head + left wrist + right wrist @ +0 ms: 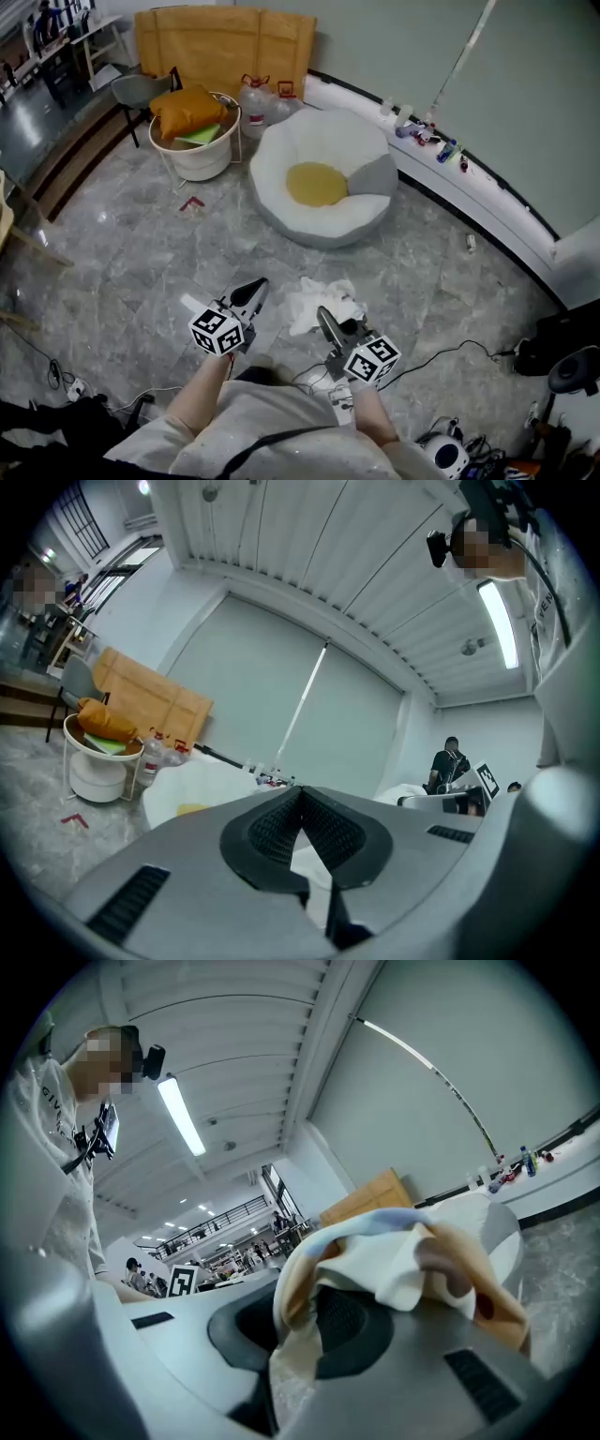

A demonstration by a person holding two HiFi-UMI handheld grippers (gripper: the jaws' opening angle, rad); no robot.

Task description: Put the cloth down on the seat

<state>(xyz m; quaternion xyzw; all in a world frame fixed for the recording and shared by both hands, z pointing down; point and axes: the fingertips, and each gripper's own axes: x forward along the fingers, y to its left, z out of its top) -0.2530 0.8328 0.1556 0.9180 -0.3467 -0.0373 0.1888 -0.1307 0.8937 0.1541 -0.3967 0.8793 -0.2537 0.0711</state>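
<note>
Right gripper view gives me the grip plainly: the right tool (323,1321) is clamped on the cloth (403,1260), with a fold pinched between its jaws and the rest bunched over its tip. The left tool (300,803) has its jaws together at the tip with nothing between them, so it is carrying nothing.

From the head view, the cloth hangs in a loose white heap just ahead of the right tool and a little toward the left tool's side, over the floor (141,253). I cannot tell whether its lower folds touch the floor. The seat (281,155) lies straight ahead of both tools and well apart from them. A yellow cushion (316,184) rests in its hollow.

I judge the step in hand to be the carry: the cloth is gripped but not yet near the seat. The next move calls for taking the right tool forward until it is over the seat, lowering it, and then letting the jaws part so the cloth settles there. The left tool only needs to keep out of the way.

Counted: two tools, one cloth, one seat, one yellow cushion. Beyond the left tool, to the left of the seat, are one basket (199,157) and two bottles (255,99).
</note>
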